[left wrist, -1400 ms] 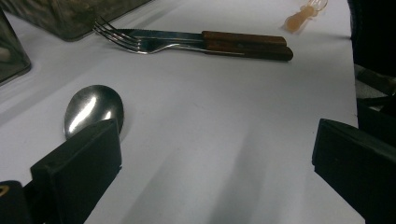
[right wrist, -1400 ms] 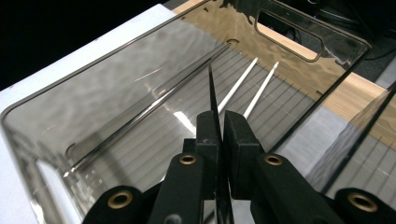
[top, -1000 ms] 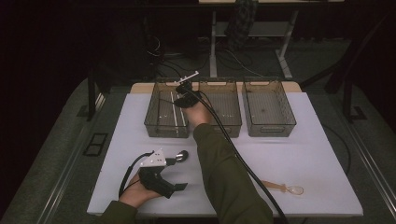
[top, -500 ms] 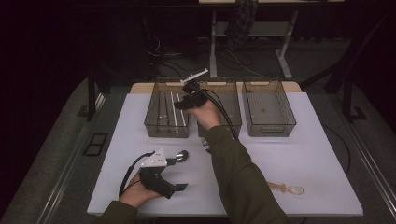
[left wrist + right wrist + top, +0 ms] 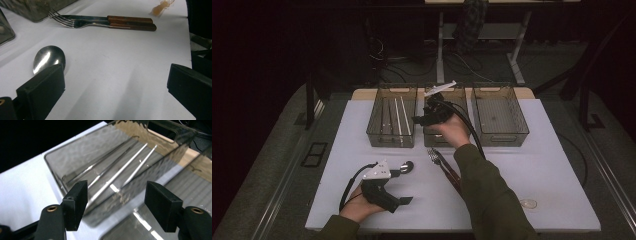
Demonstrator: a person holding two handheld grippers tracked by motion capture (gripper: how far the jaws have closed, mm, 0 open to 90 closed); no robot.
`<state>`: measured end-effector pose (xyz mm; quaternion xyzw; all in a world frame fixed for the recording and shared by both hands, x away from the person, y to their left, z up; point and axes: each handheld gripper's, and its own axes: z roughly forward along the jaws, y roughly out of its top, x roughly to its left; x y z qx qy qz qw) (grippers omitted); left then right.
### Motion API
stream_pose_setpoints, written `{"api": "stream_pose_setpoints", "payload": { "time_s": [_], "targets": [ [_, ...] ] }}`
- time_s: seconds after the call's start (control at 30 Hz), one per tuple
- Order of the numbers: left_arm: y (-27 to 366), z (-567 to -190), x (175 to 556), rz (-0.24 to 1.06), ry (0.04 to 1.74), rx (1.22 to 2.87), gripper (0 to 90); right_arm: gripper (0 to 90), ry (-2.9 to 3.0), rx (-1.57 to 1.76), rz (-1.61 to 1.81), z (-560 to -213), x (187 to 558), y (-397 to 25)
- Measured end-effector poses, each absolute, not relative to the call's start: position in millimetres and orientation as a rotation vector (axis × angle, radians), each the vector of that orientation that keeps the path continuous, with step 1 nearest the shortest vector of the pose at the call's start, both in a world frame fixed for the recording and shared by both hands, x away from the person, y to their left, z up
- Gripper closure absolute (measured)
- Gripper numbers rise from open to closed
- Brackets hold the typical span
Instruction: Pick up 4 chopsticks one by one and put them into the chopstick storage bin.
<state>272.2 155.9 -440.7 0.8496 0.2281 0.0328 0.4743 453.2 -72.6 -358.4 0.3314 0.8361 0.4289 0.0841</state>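
Rightward from the left tray (image 5: 393, 122) drifts the right hand-held gripper (image 5: 116, 203), jaws spread, empty; left hand-held gripper (image 5: 112, 82) spread beside the spoon (image 5: 49, 58) on the table (image 5: 532, 165): next, pinch its handle

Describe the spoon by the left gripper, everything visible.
The spoon looks like polished metal; its oval bowl glints, facing up, and lies flat on the white table. The left gripper has its jaws open, and the near jaw hides the handle end. In the high view the spoon lies just ahead of that gripper, left of the fork. Whether the jaw touches it is unclear.
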Motion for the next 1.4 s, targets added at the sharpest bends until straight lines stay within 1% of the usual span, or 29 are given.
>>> {"api": "stream_pose_setpoints", "payload": {
  "time_s": [0.8,1.4],
  "targets": [
    [156,-443,275,0.091,0.582,2.089,0.0,35.3,2.518,0.919,1.291,-366,393,-178],
    [156,-443,275,0.099,0.585,2.100,0.0,34.5,2.468,0.986,1.357,-383,356,-238]
  ]
}}
